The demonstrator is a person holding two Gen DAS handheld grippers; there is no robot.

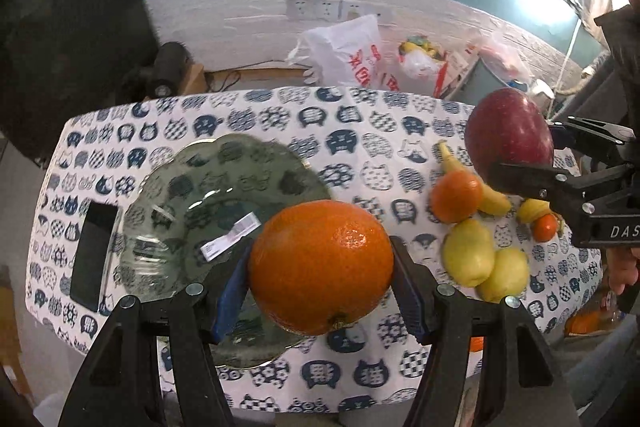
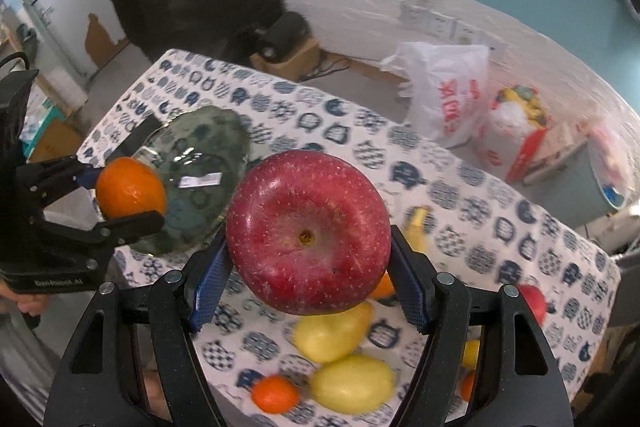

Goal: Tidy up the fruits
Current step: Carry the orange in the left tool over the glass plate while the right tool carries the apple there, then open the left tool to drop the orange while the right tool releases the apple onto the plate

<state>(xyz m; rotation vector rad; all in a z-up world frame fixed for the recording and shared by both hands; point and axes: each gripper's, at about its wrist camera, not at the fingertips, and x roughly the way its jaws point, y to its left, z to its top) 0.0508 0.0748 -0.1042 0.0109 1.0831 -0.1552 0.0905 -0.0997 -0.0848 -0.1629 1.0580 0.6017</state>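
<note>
A large orange sits between the blue pads of my left gripper, which is shut on it above the near rim of a clear glass plate. My right gripper is shut on a red apple, held in the air over the fruit pile. Each wrist view shows the other gripper: the apple at the right, the orange at the left beside the plate. On the cat-print cloth lie two yellow fruits, a small orange and a banana.
A dark phone lies left of the plate. A small tangerine and another red fruit lie near the table's right end. Plastic bags and boxes stand on the floor behind the table. A hand holds the right gripper.
</note>
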